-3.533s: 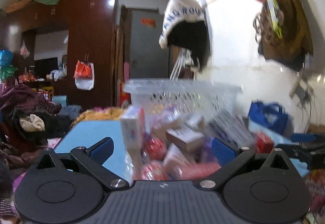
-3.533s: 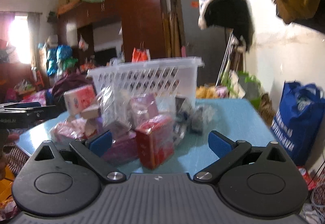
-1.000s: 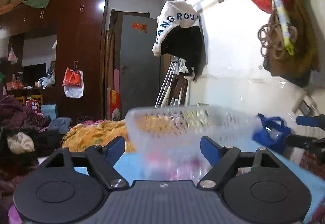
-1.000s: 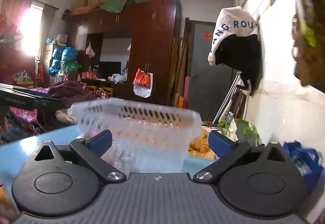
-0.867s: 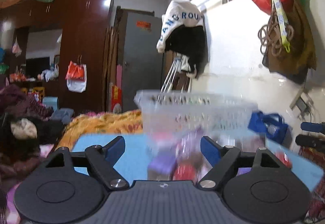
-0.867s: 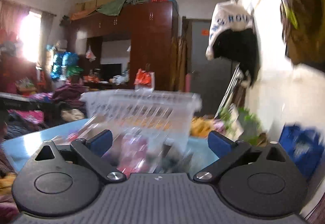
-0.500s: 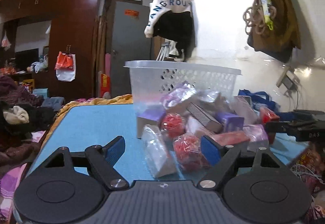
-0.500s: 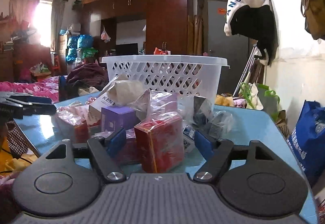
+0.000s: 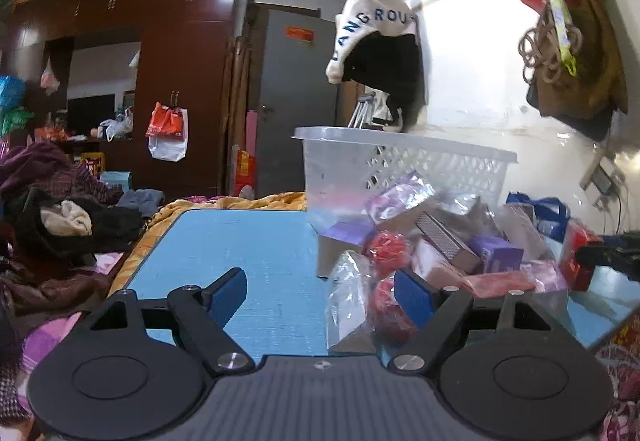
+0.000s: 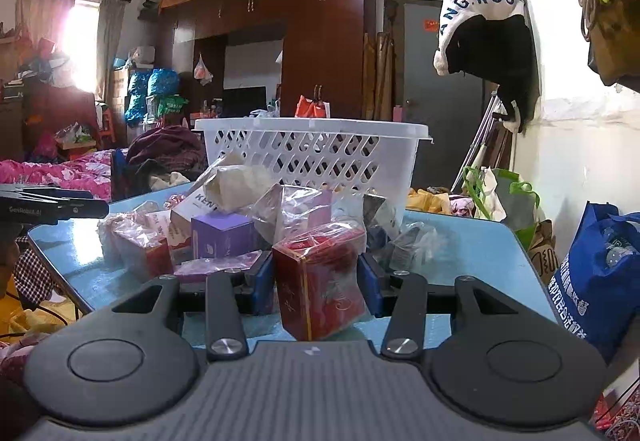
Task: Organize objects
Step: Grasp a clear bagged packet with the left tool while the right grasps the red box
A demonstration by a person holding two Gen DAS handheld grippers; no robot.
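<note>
The right gripper (image 10: 316,283) has just been closing; its jaws clamp a red plastic-wrapped box (image 10: 320,281). Behind, bagged packets crowd the white lattice plastic basket (image 10: 312,153). The left gripper (image 9: 320,291) gapes wide, empty.

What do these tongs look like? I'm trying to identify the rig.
Both left tongs and right tongs match: matte black linkage arms with silver pivot screws, blue pads on the fingers, two round black discs, and a ribbed grey body with a small white mark. No cables or sleeves show.
</note>
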